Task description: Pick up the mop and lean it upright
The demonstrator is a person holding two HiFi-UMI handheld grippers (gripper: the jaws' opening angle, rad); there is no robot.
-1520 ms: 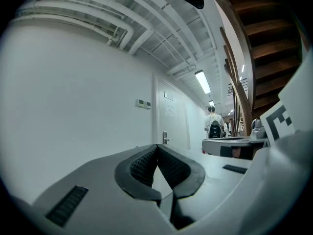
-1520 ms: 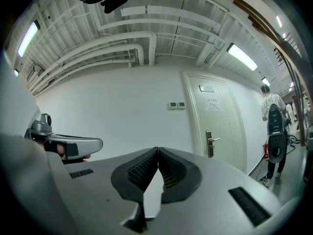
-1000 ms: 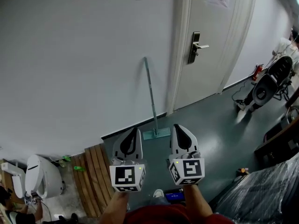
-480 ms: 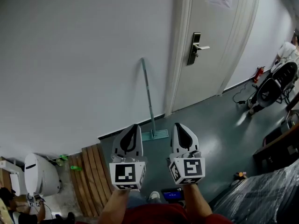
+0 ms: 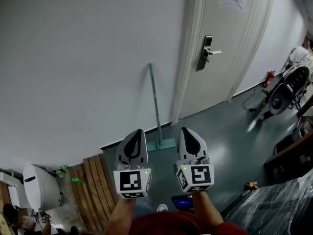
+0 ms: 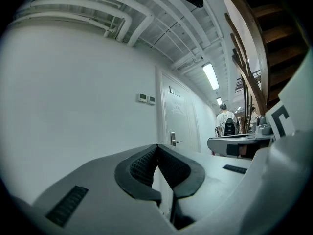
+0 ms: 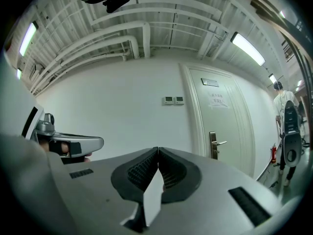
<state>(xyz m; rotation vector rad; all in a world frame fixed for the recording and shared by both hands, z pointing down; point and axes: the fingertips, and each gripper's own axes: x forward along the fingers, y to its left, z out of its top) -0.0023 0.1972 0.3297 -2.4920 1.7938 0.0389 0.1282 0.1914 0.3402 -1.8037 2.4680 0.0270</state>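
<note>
Since the mop point(image 5: 156, 112) is already seen propped against the white wall point(image 5: 73, 62), just left of the door frame point(image 5: 188, 58), the task is judged to be as good as done, or yet to be repeated. Its pole point(image 5: 153, 92) is thin, straight and pale blue-green, with the top end resting on the wall. Its head point(image 5: 162, 144), a flat teal rectangle, is laid on the dark, smooth floor point(image 5: 220, 136) at the foot of the wall. The mop is expected to be light and the pole stiff, though its length would make it swing if it were gripped near one end. A hold around the middle of the pole, or a little above, is therefore judged best. The smooth round pole could slip or twist between the jaws, so a firm squeeze would be called for. The left gripper point(image 5: 138, 131) and the right gripper point(image 5: 185, 129) are held side by side, pointed level towards the wall and well apart from the mop. In each gripper view the jaws are seen pressed fully together, with nothing caught between them. The pads point(image 7: 142, 173) are dark and finely ribbed, probably rubber, and are set in curved shells of smooth pale grey plastic. Black and white square markers are carried on the cube behind each gripper.
</note>
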